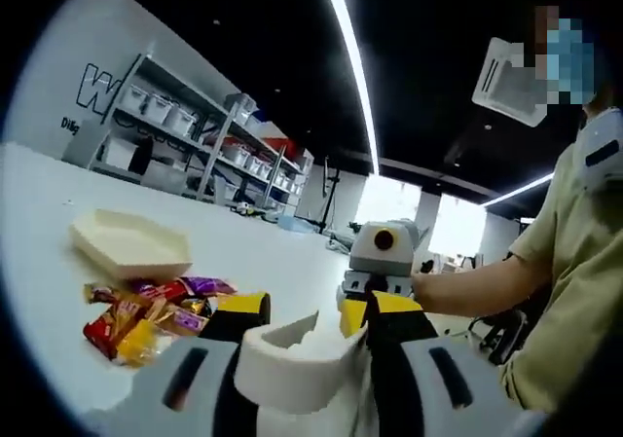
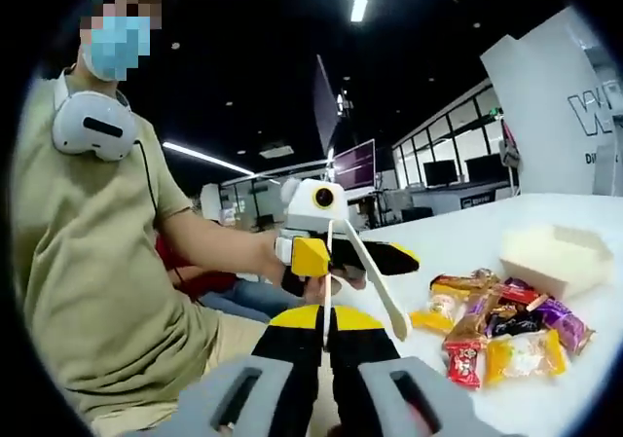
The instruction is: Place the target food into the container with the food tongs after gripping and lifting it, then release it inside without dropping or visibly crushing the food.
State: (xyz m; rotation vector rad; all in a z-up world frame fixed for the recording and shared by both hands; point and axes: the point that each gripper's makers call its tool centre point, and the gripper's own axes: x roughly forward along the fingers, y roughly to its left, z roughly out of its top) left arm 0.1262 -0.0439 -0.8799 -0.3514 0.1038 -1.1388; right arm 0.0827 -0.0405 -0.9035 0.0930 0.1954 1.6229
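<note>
Snack pile on the bench, hand-held grippers raised above it.
Left hand-held gripper (image 1: 305, 322) clamps a white container (image 1: 292, 364); right hand-held gripper (image 2: 326, 322) pinches white tongs (image 2: 375, 276); snacks (image 2: 501, 325) lie right, a tray (image 2: 555, 257) beyond.

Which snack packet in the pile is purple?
The purple packet at the pile's edge nearest the white container; it also shows in the left gripper view. The others are red, yellow or orange.

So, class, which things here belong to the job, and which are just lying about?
For the job: tongs, snack packets, white container.
Just lying about: shelves of bins, monitor.
</note>
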